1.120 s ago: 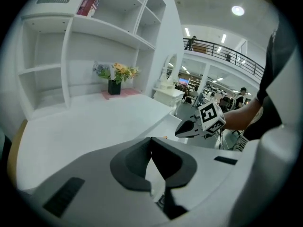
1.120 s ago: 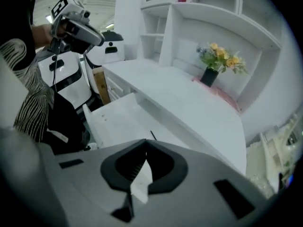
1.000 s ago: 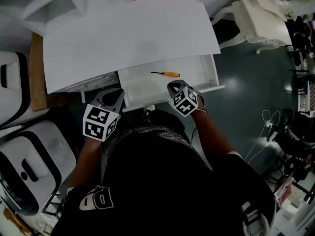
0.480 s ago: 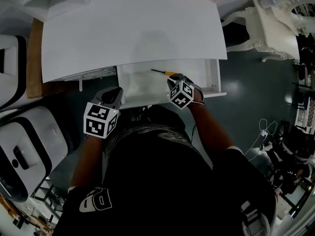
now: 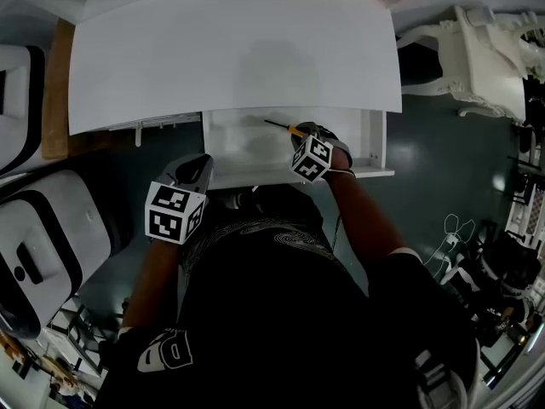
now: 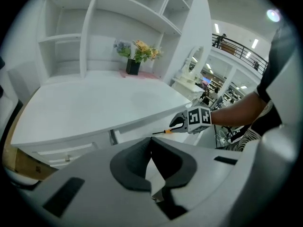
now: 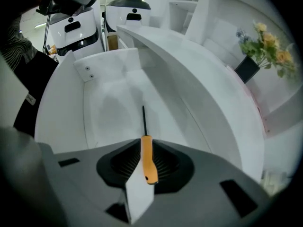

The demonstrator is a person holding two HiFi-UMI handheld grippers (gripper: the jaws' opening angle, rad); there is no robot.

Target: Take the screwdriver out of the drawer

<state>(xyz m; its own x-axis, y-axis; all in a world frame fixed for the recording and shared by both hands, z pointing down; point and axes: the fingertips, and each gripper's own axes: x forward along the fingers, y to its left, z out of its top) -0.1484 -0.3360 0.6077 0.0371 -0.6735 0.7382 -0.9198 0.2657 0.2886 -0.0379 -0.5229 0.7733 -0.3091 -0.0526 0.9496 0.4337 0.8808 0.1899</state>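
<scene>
Within the open drawer (image 5: 377,143) under the tabletop (image 5: 230,58), found screwdriver (image 7: 146,148) lengthwise between right gripper (image 5: 300,135) jaws, closed against its orange handle, shaft pointing straight ahead beyond them; left gripper (image 6: 150,148) jaws together, empty, well clear outside.

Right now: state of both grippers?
Left gripper: shut, nothing in it.
Right gripper: shut on the screwdriver, by its orange handle.
</scene>
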